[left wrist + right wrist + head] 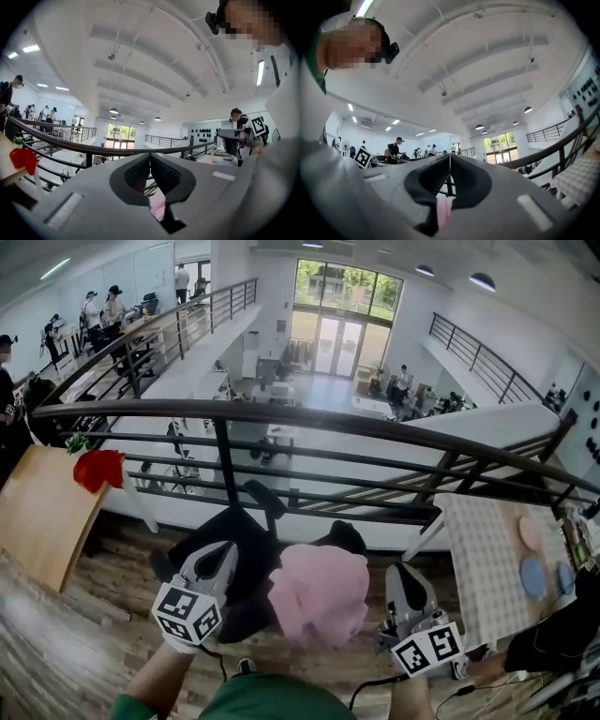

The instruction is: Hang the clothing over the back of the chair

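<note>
2 tight grips on pink clothing (319, 594), left gripper (223, 559) and right gripper (403, 582), by the black chair (248, 531)

My left gripper (223, 557) and right gripper (405, 579) each have a pale grey shell with black jaw pads. Each carries a white cube (187, 613) printed with black square markers and trails a black cable (221, 664). My top (272, 701) is green.

Clothing (319, 594): pale pink, soft fabric, bunched into a rounded, drooping bundle.
Hold: raised in the air, one edge pinched in the closed left claw (223, 557), the other in the closed right claw (397, 574).
Chair (239, 554): black, just behind the clothing and partly hidden by it.
Placement: clothing not yet draped over the chair.
</note>
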